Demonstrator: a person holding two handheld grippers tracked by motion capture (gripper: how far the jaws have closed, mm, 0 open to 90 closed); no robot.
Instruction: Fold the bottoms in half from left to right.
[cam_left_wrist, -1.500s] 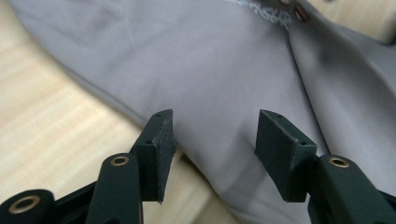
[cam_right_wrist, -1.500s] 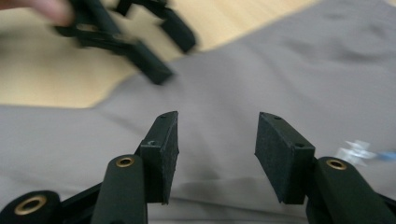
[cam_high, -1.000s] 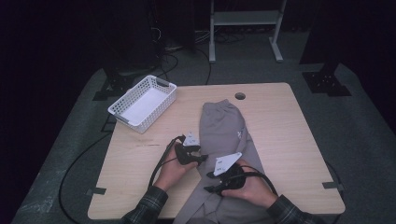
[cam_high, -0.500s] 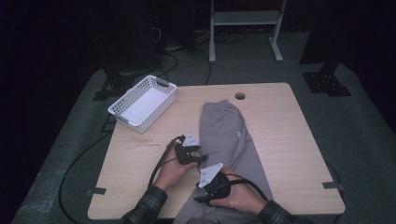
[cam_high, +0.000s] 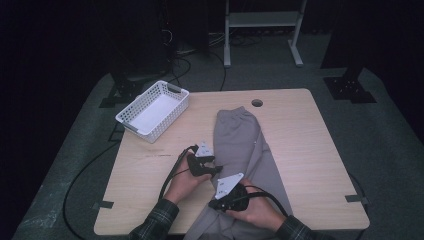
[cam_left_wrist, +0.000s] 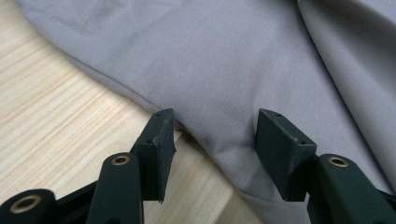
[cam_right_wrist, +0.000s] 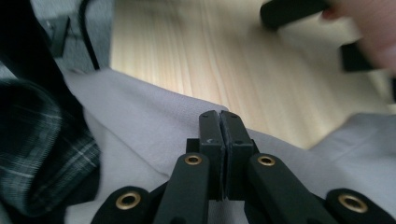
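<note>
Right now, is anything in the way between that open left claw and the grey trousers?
Nothing visible. The left gripper sits at the edge of the grey trousers, jaws open astride the hem, with bare table beside it.

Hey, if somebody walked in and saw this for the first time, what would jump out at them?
Probably the grey trousers stretched lengthwise down the middle of the wooden table, running off its near edge. Next, the two hands at that edge: the left gripper stands open over the cloth's edge, while the right gripper has just been closing and now looks shut at the cloth near the table edge. A white basket sits at the far left corner.
</note>
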